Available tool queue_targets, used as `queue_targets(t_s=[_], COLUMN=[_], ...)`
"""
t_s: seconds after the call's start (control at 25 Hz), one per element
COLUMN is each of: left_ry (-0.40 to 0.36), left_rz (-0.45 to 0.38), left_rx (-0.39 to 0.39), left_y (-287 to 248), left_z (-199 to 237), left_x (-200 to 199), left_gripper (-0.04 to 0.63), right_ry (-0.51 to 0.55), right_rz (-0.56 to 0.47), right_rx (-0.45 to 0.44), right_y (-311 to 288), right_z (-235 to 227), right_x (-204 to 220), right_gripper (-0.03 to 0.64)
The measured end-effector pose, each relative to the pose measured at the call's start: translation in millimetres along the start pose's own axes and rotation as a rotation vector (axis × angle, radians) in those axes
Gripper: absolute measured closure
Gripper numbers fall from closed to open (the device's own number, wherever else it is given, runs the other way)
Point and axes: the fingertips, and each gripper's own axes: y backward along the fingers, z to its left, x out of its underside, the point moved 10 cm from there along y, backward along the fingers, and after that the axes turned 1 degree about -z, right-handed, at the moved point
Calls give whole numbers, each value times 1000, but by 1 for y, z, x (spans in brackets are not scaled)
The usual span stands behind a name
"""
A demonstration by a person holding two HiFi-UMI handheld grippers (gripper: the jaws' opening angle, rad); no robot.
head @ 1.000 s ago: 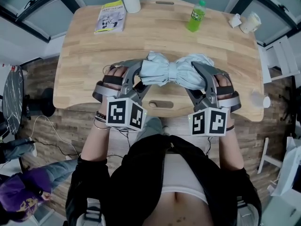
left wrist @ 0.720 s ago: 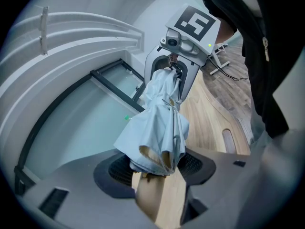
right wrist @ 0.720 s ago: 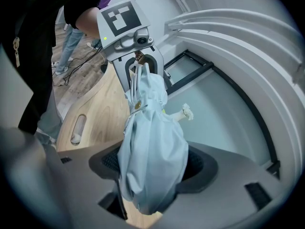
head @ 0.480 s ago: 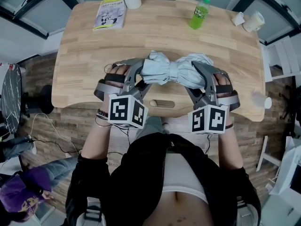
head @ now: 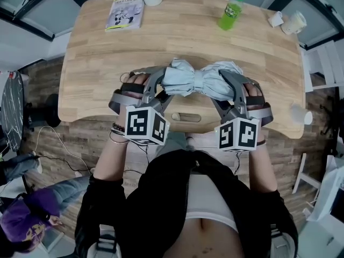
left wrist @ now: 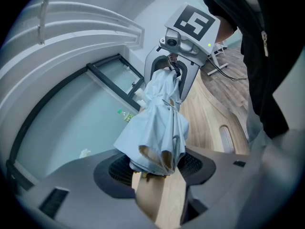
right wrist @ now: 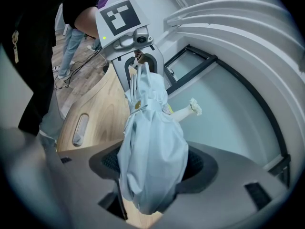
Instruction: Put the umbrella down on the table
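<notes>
Umbrella [head: 200,80] in left claw [head: 159,86] and right claw [head: 233,88]

Light wooden table [head: 177,42] with curved edges and a slot cutout on its near side, brown wood-plank floor [head: 86,138] around it, dark-framed glass panels [head: 32,12] far left and far right, white rack [head: 322,71] at right, thin cable [head: 56,147] on floor near left, even indoor light

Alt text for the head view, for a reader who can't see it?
Seen from above, a person holds a folded pale blue umbrella crosswise over a wooden table, the left gripper clamped on one end and the right gripper on the other. A booklet and a green bottle sit at the table's far edge.
</notes>
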Motion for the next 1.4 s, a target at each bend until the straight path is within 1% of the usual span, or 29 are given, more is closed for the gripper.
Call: queue_targets(t_s=[0.32,0.6,0.76,0.92,1.4], left_ry=[11,23,26,28,47], left_rz=[7,10,11,16,31], left_rx=[23,43,52,63,98], left_y=[-8,-15,-19,-23,-37], left_z=[-3,-5,-7,-7,-14], left_x=[8,14,17,20,28], left_gripper=[339,339,339,339,339], right_ry=[22,-8,8,-12,-19], right_rz=[-13,6,-4,3,4], right_rx=[-13,-42,-43,-57,-92], right_y=[-14,-20,-27,-30,-46], right_z=[8,8,14,14,23], right_x=[7,6,11,11,20], right_gripper=[296,297,296,298,298])
